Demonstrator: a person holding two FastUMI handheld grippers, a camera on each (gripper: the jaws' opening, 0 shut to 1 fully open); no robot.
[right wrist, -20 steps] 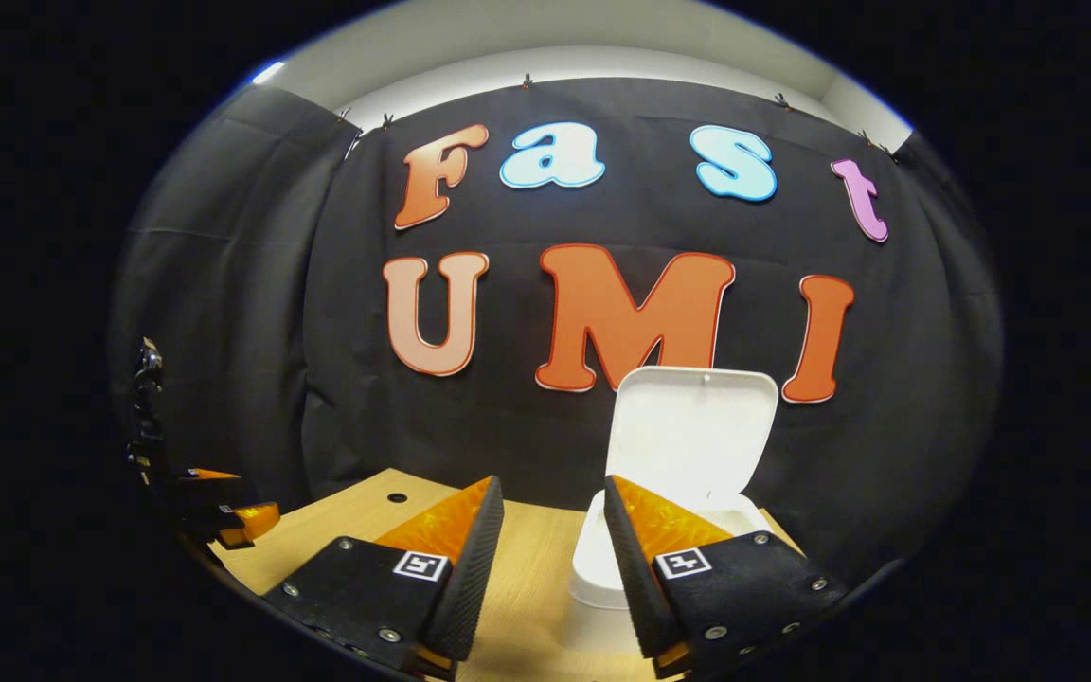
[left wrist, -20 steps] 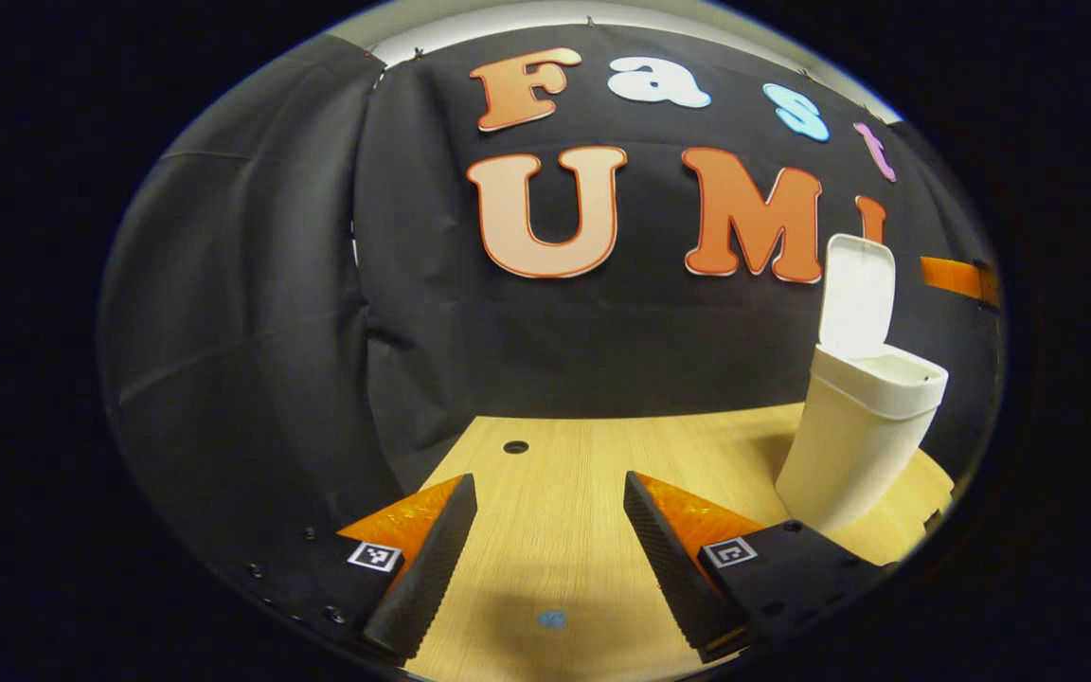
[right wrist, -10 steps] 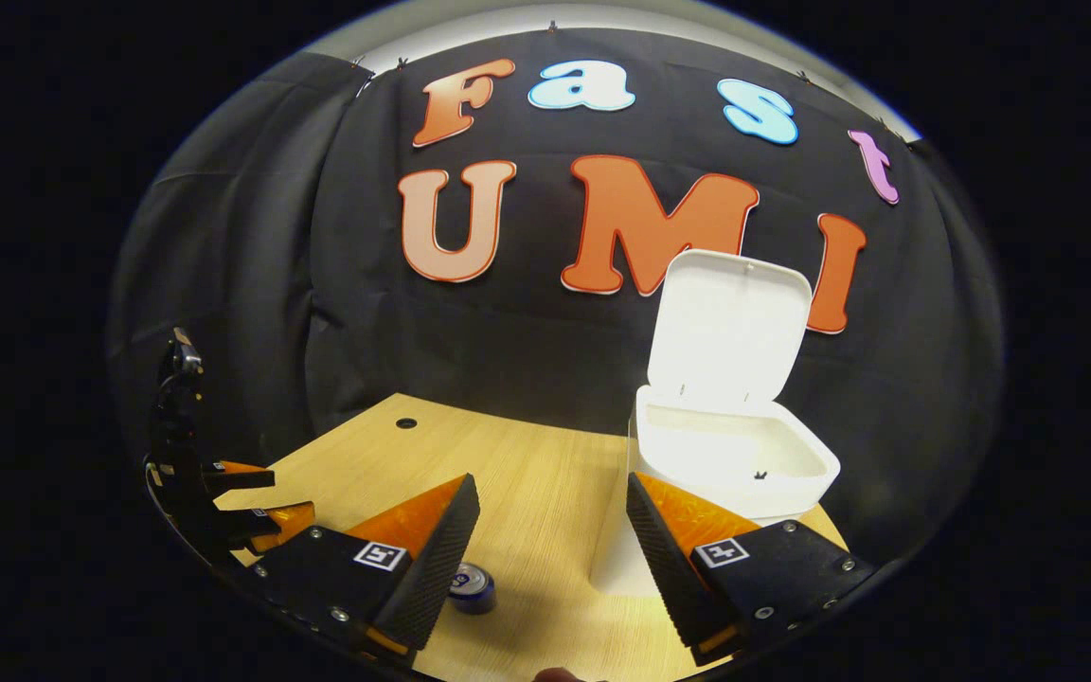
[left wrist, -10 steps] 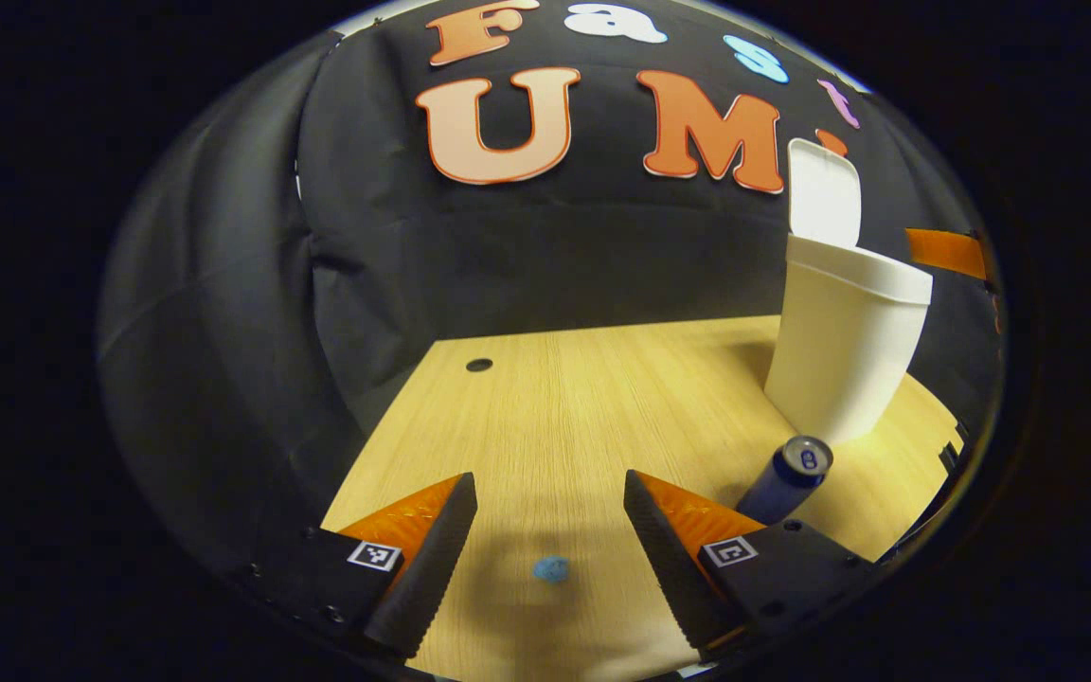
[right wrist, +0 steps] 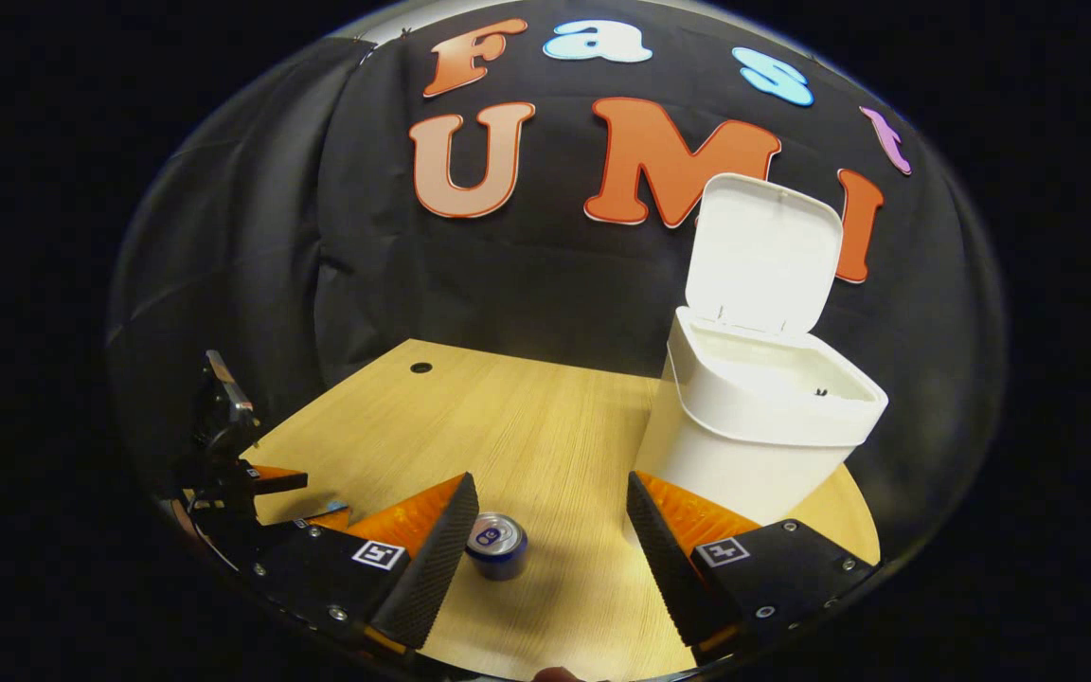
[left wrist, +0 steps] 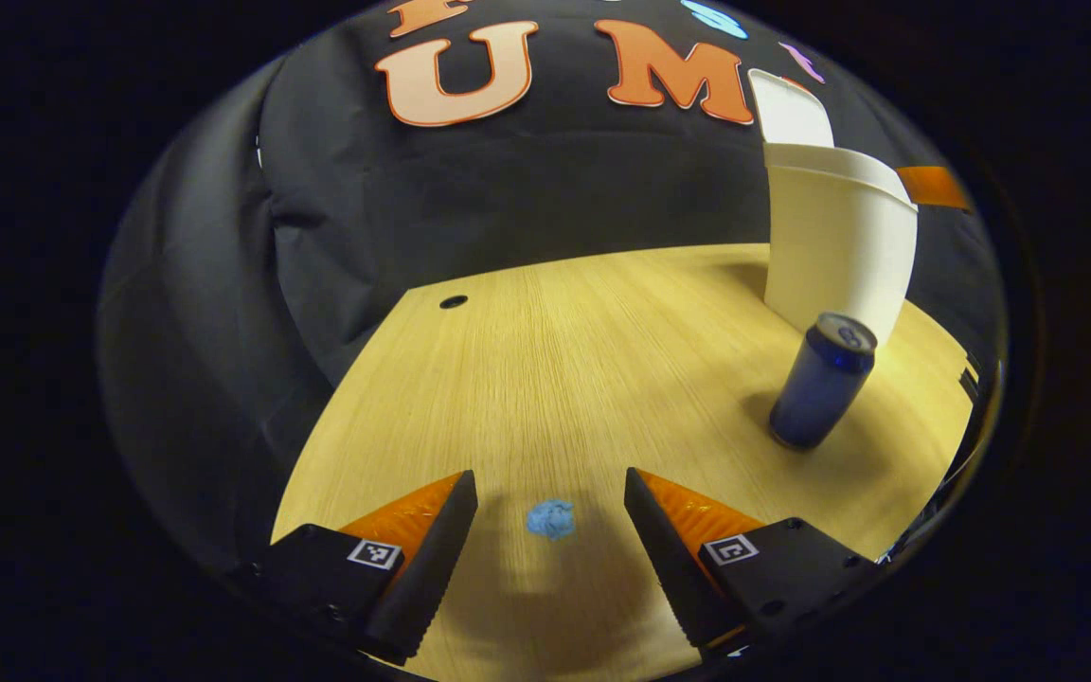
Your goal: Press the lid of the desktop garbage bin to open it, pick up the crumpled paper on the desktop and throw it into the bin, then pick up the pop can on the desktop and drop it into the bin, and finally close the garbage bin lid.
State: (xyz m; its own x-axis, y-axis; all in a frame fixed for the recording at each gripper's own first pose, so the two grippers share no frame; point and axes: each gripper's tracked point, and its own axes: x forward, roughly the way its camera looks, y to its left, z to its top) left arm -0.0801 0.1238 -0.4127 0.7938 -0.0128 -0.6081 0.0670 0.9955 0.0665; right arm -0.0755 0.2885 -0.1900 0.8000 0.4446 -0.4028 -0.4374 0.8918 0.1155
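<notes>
Wooden desktop [left wrist: 602,379], black cloth wall [right wrist: 527,284]; left gripper [left wrist: 550,530], right gripper [right wrist: 550,540] both agape, empty

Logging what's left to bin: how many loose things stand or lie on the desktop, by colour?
White: 1, the garbage bin, lid up
Dark blue: 1, the pop can, upright
Light blue: 1, the crumpled paper, between the left tool fingers
Total: 3
</notes>
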